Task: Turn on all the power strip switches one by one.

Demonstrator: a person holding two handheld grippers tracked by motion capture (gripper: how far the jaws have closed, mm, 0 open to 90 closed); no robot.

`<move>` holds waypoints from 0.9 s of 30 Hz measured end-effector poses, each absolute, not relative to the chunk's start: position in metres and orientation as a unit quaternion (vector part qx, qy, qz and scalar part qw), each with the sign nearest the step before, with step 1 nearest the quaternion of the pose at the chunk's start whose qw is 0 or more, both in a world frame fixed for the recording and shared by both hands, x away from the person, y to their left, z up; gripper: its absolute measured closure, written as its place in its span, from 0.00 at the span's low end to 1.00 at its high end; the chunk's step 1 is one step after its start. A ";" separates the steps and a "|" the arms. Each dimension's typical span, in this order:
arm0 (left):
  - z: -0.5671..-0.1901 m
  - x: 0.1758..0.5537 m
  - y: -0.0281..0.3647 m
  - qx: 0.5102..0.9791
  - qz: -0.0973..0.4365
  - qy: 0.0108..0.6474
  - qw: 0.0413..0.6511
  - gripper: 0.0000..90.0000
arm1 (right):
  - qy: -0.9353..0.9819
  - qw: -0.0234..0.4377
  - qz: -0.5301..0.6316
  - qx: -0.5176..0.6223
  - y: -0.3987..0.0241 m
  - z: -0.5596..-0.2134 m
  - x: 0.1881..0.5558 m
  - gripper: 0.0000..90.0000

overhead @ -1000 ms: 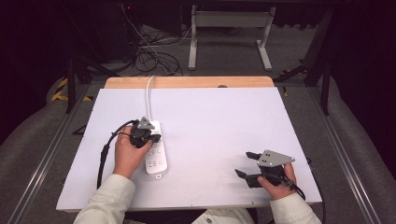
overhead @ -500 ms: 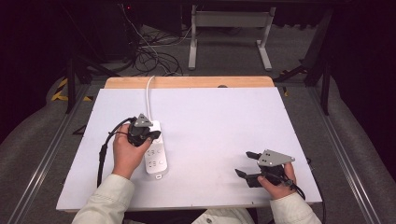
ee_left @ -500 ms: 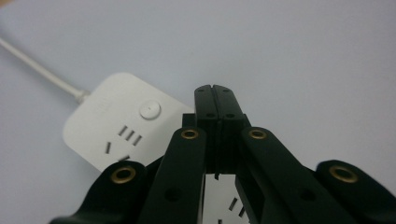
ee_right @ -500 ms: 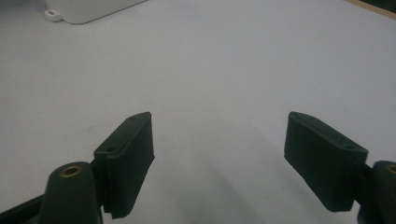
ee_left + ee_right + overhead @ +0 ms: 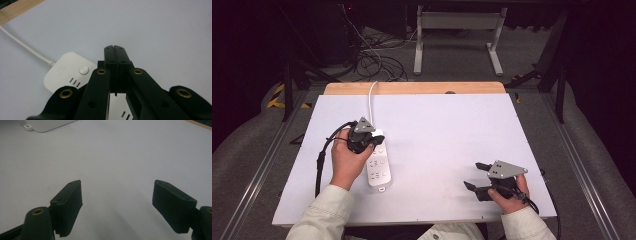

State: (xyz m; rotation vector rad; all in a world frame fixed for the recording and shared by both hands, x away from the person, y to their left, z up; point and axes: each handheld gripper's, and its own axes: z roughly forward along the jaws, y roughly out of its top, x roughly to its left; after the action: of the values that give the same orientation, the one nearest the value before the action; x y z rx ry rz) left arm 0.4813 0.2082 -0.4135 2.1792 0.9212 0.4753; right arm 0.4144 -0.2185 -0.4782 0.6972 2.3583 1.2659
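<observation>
Two claws work over one white bench [image 5: 442, 130] in the high view: the left claw [image 5: 373, 140] hovers at the far end of a power strip [image 5: 378, 170] lying at about 8 o'clock, its long axis running 12 to 6, while the right claw [image 5: 475, 176] rests well apart at 5 o'clock. Left gripper view: the left claw [image 5: 115, 48] is pinched together on nothing, the strip's button [image 5: 83, 69] just at its 8 o'clock. Right gripper view: the right claw [image 5: 117, 202] gapes wide, the strip [image 5: 47, 125] far off at 11 o'clock, so the left hand is nearer.
</observation>
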 end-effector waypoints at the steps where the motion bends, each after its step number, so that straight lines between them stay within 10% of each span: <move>1: -0.413 0.481 0.208 0.843 0.184 0.358 0.358 1.00 | 0.838 0.187 0.449 0.248 -0.219 -0.478 0.414 0.27; 27: -0.445 0.522 0.222 0.834 0.186 0.387 0.346 1.00 | 0.838 0.185 0.450 0.248 -0.219 -0.478 0.415 0.27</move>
State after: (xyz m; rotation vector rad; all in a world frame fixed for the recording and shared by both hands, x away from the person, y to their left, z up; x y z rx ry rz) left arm 0.5224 0.2223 -0.4447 2.1644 1.0040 0.4827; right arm 0.4148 -0.2191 -0.4784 0.6985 2.3603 1.2691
